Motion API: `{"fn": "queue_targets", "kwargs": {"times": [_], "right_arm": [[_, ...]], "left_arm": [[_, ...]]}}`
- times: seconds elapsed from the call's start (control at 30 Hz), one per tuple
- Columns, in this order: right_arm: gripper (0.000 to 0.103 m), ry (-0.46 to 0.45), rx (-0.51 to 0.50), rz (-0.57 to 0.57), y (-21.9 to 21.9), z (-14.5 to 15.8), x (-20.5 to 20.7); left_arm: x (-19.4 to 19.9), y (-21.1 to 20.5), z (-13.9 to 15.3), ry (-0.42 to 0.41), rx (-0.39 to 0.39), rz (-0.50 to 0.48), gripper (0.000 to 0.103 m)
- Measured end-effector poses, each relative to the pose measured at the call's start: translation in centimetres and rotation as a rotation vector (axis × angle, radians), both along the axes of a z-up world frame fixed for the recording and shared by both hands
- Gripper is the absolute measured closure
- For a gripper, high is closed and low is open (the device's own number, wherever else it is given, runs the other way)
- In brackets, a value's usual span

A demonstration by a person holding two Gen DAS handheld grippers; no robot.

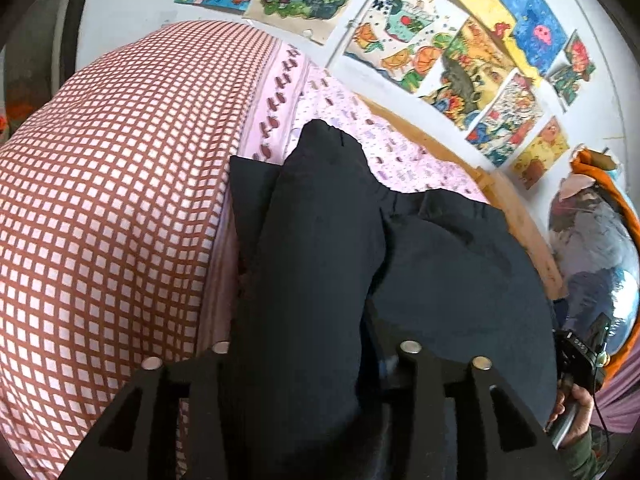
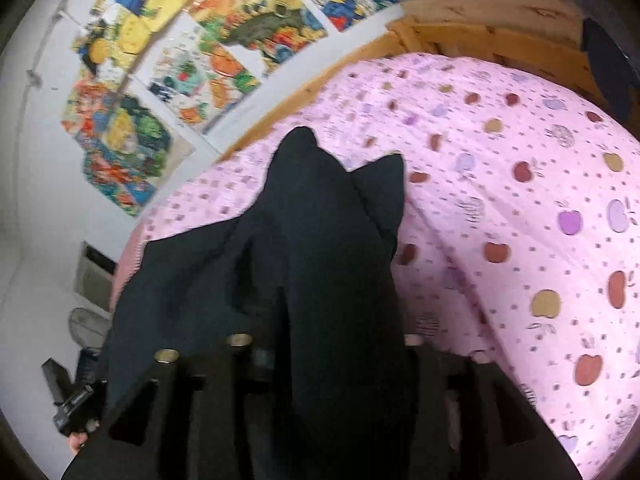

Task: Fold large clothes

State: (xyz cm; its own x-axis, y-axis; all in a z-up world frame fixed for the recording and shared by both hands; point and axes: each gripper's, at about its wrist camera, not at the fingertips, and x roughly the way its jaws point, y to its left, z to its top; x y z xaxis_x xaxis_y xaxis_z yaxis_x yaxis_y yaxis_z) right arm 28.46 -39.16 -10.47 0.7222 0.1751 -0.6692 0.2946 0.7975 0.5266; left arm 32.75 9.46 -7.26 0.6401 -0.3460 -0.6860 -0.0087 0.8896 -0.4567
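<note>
A large black garment (image 1: 360, 248) hangs between both grippers above a bed. In the left wrist view my left gripper (image 1: 316, 356) is shut on a bunched fold of it; the cloth drapes forward and to the right over the pink sheet (image 1: 400, 160). In the right wrist view my right gripper (image 2: 328, 348) is shut on another part of the same black garment (image 2: 320, 240), which rises in two peaks ahead of the fingers. The other gripper (image 2: 72, 404) shows at the lower left there, and at the lower right of the left wrist view (image 1: 580, 356).
A red-and-white checked quilt (image 1: 112, 200) fills the left of the left wrist view. The pink apple-print sheet (image 2: 520, 200) covers the bed. A wooden bed frame (image 2: 460, 12) runs along the wall, which carries colourful drawings (image 2: 208, 44). An orange bundle (image 1: 600, 208) sits at the right.
</note>
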Motion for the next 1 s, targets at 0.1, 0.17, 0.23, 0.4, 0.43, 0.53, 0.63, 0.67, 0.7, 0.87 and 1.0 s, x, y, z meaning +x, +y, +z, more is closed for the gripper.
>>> {"fn": "queue_targets", "kwargs": {"times": [0.1,0.17,0.23,0.4,0.43,0.53,0.63,0.67,0.7,0.87,1.0], "right_arm": [[0.020,0.005,-0.029,-0.031,-0.3,0.0,-0.4],[0.019,0.004,-0.060,-0.036,-0.3,0.3,-0.5],[0.016,0.001,-0.112,-0.041,-0.1,0.9,-0.7],[0.009,-0.061,-0.276,-0.035,1.1,3.6,-1.8],[0.008,-0.079,-0.300,-0.034,1.3,4.3,-2.0],[0.002,-0.146,-0.370,-0.033,2.0,6.2,-3.0],[0.002,-0.202,-0.416,-0.031,2.9,7.9,-3.8],[0.002,-0.222,-0.432,-0.029,3.2,8.5,-4.2],[0.002,-0.234,-0.443,-0.028,3.4,8.9,-4.5],[0.002,-0.299,-0.450,-0.032,4.0,10.8,-6.2],[0.002,-0.347,-0.448,-0.034,5.1,11.5,-7.4]], "left_arm": [[0.1,-0.1,0.1,0.015,0.034,0.015,0.049],[0.0,-0.3,0.3,0.020,0.080,0.044,0.036],[-0.3,-0.4,0.8,0.006,0.114,0.081,0.020],[-1.8,-0.2,2.5,-0.064,0.170,0.167,0.004],[-2.2,-0.3,2.9,-0.087,0.178,0.169,0.001],[-3.1,-0.8,4.1,-0.127,0.201,0.168,0.000],[-4.4,-1.8,5.5,-0.181,0.246,0.170,0.000],[-4.9,-2.0,5.8,-0.198,0.257,0.171,0.000],[-5.3,-2.2,6.2,-0.212,0.265,0.171,0.000],[-7.6,-3.9,7.7,-0.269,0.324,0.193,0.000],[-9.4,-4.7,8.5,-0.322,0.369,0.234,0.000]]}}
